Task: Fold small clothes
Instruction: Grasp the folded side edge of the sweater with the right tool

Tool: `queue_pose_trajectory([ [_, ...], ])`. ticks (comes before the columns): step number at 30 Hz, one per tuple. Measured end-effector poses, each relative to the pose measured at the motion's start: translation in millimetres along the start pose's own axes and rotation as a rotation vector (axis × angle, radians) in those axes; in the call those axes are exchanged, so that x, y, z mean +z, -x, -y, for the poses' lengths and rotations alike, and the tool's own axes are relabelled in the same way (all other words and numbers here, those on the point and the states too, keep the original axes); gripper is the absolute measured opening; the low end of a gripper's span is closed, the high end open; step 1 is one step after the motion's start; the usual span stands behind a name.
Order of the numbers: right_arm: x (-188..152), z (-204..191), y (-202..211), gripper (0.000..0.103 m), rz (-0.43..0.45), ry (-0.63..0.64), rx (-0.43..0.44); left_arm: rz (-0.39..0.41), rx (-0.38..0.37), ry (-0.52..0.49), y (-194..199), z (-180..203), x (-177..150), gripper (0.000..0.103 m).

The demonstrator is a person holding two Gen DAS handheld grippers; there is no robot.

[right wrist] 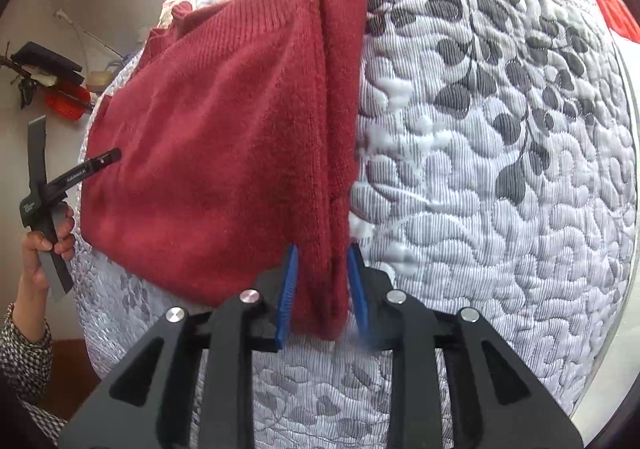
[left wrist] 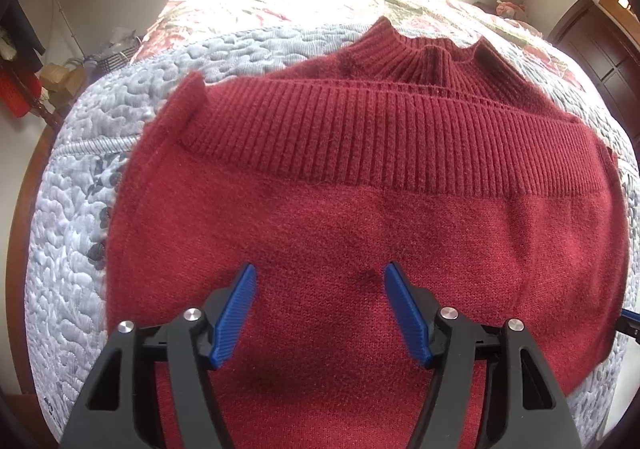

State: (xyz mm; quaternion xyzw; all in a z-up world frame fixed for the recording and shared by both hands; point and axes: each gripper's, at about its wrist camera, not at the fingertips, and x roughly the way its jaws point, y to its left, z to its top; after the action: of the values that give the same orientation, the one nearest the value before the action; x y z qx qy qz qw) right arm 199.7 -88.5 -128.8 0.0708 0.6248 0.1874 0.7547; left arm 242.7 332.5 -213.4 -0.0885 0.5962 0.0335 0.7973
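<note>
I can find very little print here. In my right wrist view, the handle of the other tool (right wrist: 48,205), held in the person's hand (right wrist: 44,245), carries small white lettering in two spots: one line along its thin black arm and a short mark lower on the grip. Both are too small and blurred for me to read. My left wrist view shows no writing, labels or numbers that I can make out.
</note>
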Motion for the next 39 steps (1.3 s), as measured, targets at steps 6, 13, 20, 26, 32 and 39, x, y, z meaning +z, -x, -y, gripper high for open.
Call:
queue_pose_trajectory([
  [6, 32, 9, 7, 0.054, 0.047, -0.037, 0.007, 0.006, -0.019, -0.02, 5, 8, 0, 0.068],
  [13, 58, 12, -18, 0.054, 0.011, -0.05, 0.023, -0.021, -0.029, -0.004, -4, 5, 3, 0.068],
  [20, 68, 11, -38, 0.051, -0.012, -0.071, 0.055, -0.033, -0.029, -0.008, -14, 4, 4, 0.072],
  [26, 70, 7, -43, 0.018, -0.017, -0.078, 0.13, -0.042, -0.043, 0.0, -19, 0, 3, 0.075],
  [32, 67, 3, -4, 0.013, 0.061, -0.082, 0.212, -0.04, -0.055, 0.002, -19, -4, 0, 0.076],
  [39, 63, 19, -49, 0.013, -0.016, -0.158, 0.148, -0.036, -0.047, -0.008, -21, -1, -2, 0.077],
])
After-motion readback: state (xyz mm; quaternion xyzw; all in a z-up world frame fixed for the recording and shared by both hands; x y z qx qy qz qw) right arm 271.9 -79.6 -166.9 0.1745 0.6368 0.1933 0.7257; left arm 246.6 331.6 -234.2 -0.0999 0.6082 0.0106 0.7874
